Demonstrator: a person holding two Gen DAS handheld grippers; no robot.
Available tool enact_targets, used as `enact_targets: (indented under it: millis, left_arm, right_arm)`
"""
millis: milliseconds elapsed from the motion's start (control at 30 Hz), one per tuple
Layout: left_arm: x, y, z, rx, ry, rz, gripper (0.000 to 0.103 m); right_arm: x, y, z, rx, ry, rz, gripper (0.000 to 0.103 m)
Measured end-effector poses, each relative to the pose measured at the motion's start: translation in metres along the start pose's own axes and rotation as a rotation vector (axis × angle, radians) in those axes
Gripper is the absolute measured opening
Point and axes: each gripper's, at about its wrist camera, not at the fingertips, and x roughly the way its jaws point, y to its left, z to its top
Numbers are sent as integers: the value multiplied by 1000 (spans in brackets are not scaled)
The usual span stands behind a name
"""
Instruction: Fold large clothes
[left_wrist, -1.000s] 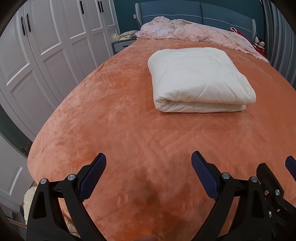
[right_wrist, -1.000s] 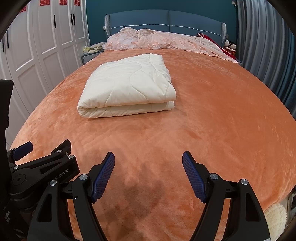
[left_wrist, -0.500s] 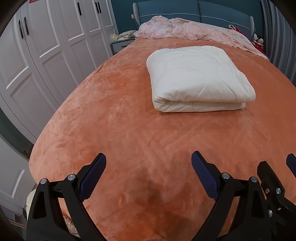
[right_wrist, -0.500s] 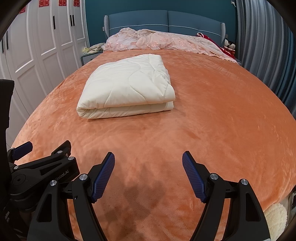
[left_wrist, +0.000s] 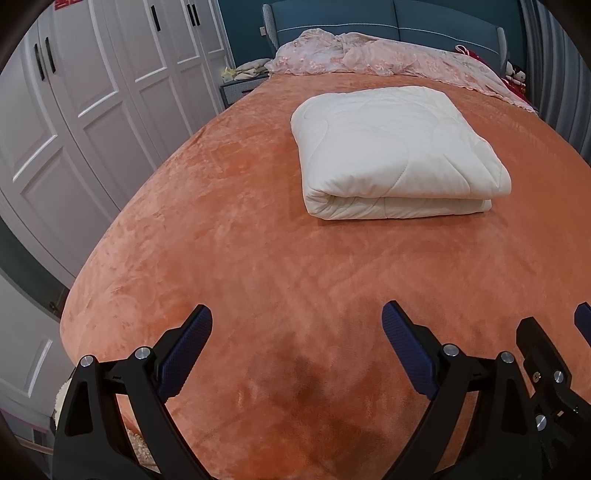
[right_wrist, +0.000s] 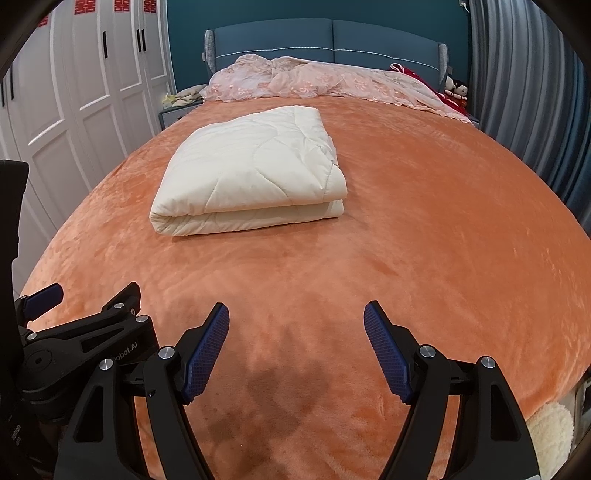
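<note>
A cream quilted blanket (left_wrist: 391, 151) lies folded into a thick rectangle on the orange bed cover (left_wrist: 258, 258), well beyond both grippers; it also shows in the right wrist view as the same blanket (right_wrist: 255, 170). My left gripper (left_wrist: 297, 314) hovers over the near end of the bed, open, nothing between its blue pads. My right gripper (right_wrist: 296, 310) hangs beside it, equally open and empty. Part of the left gripper's body (right_wrist: 81, 339) shows at the left edge of the right wrist view.
A rumpled pink lace cover (right_wrist: 332, 83) lies along the blue headboard (right_wrist: 325, 40). White wardrobe doors (left_wrist: 92, 110) line the left side, grey curtains (right_wrist: 524, 92) the right. A nightstand (left_wrist: 240, 86) with small items stands by the bed's far left corner.
</note>
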Motion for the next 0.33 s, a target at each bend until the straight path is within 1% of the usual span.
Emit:
enact_targets:
  millis: [167, 333]
  left_arm:
    - [1, 1, 0, -2, 13, -7, 89]
    - [5, 5, 2, -10, 26, -32, 89]
  right_arm:
    - [0, 1, -1, 3, 1, -4, 74]
    - [-1, 6, 0, 5, -11, -16, 74]
